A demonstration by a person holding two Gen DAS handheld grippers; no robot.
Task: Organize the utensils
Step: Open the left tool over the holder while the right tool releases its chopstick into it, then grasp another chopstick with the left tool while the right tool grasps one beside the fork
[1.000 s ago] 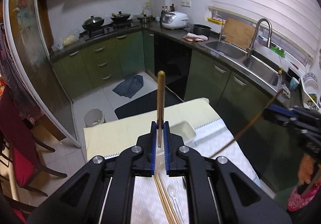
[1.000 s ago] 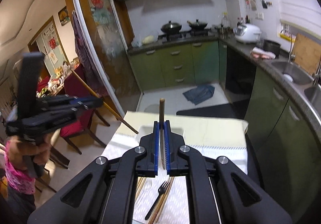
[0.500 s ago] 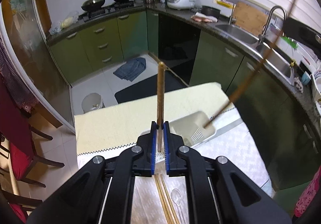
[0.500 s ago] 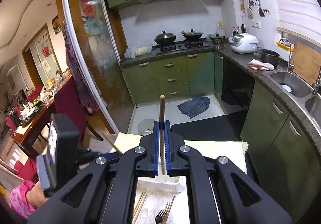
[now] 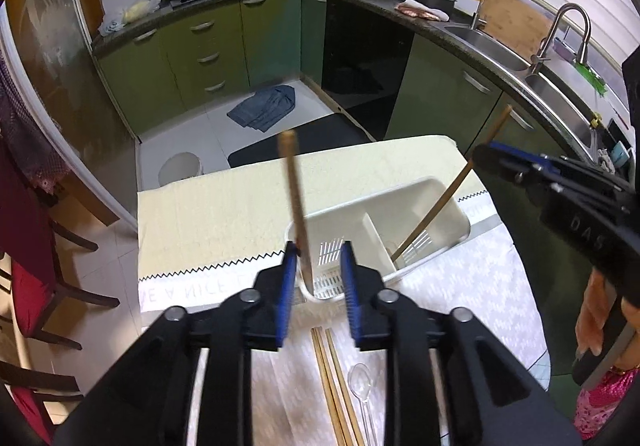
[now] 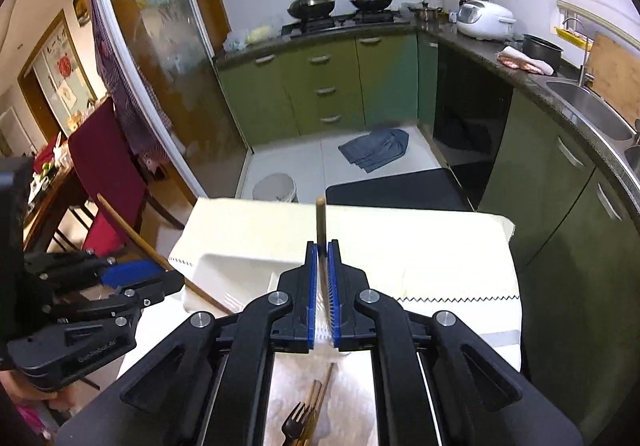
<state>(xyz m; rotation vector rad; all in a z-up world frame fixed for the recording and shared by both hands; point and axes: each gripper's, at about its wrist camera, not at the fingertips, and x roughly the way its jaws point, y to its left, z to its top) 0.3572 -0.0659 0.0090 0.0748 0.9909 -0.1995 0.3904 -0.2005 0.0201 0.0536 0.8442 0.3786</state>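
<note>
In the left wrist view my left gripper (image 5: 318, 246) hangs over the left compartment of a white divided utensil holder (image 5: 400, 186). Its jaws are opening. A wooden chopstick (image 5: 294, 202) stands loose between them, leaning by the left pad, its lower end in that compartment. My right gripper (image 6: 322, 250) is shut on a second chopstick (image 6: 320, 222). From the left wrist view the right gripper (image 5: 500, 158) is at the right, and its chopstick (image 5: 424, 226) slants down into the right compartment. The left gripper (image 6: 140, 278) shows at the left of the right wrist view.
Loose chopsticks (image 5: 332, 378), a clear plastic spoon (image 5: 362, 382) and a black fork (image 6: 294, 422) lie on the patterned tablecloth near me. A yellow cloth (image 5: 220, 214) covers the far table end. Red chairs (image 6: 104, 174) stand left, green cabinets (image 5: 440, 98) right.
Both grippers have come down toward the holder. The left jaws have spread and their chopstick now tilts loose. The right gripper's chopstick tip has gone into the right compartment.
</note>
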